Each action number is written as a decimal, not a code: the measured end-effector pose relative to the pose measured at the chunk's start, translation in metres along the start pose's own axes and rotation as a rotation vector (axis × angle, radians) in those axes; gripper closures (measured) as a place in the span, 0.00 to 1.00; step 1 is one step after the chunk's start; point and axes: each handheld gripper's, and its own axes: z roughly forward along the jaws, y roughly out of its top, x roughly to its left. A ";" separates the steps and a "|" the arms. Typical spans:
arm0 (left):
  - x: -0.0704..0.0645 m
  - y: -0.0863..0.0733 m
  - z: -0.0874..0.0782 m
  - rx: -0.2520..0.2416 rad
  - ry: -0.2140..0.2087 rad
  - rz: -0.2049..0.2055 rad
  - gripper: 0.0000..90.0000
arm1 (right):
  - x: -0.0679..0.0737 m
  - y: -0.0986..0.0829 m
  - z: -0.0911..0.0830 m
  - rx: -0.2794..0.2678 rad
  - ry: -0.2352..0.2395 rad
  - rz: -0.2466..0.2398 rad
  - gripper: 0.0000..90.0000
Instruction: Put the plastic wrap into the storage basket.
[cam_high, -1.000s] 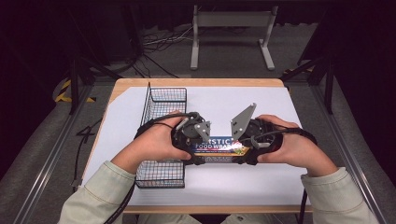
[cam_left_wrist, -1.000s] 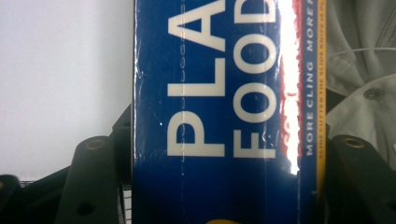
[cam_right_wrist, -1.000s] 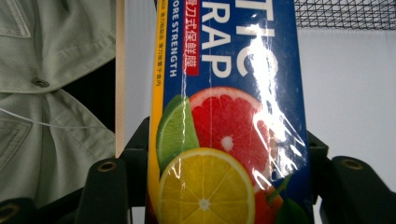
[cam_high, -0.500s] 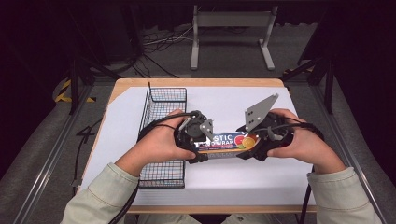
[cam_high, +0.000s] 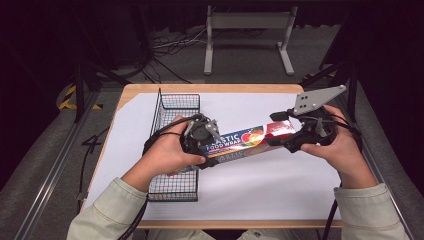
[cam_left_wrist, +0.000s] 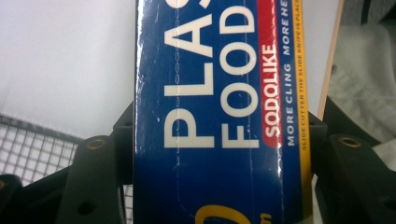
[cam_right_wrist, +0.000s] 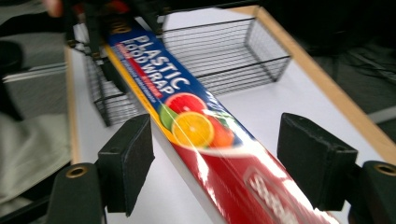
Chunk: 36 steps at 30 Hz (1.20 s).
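Note:
A long blue and red box of plastic food wrap (cam_high: 246, 140) hangs above the white table, its right end tilted away and up. My left gripper (cam_high: 204, 144) is shut on the box's blue left end, beside the wire basket. In the left gripper view the box (cam_left_wrist: 219, 93) is pressed between both jaws of the left gripper (cam_left_wrist: 219, 154). My right gripper (cam_high: 284, 136) sits at the red right end. In the right gripper view the box (cam_right_wrist: 196, 126) runs between the pads of the right gripper (cam_right_wrist: 217, 163), which stand apart with a gap on the right side, so it is open.
A black wire basket (cam_high: 179, 102) stands on the left part of the white table (cam_high: 260, 190), partly under my left hand; it is also in the right gripper view (cam_right_wrist: 224, 51). The wooden table edge (cam_high: 210, 88) runs along the back. A metal stand (cam_high: 247, 22) is on the floor beyond.
My right hand has slid right along the box toward its red end. The box has swung so its right end points farther away, and the left hand has moved slightly left.

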 end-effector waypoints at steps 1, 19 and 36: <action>0.002 -0.002 -0.001 -0.007 0.005 -0.021 0.44 | -0.001 -0.002 -0.002 -0.006 -0.025 0.011 0.31; 0.023 -0.035 -0.023 -0.146 0.143 -0.363 0.45 | -0.024 -0.073 0.013 -0.049 -0.201 0.209 0.30; 0.034 -0.058 -0.028 -0.259 0.268 -0.680 0.45 | -0.035 -0.100 0.033 -0.001 -0.228 0.279 0.31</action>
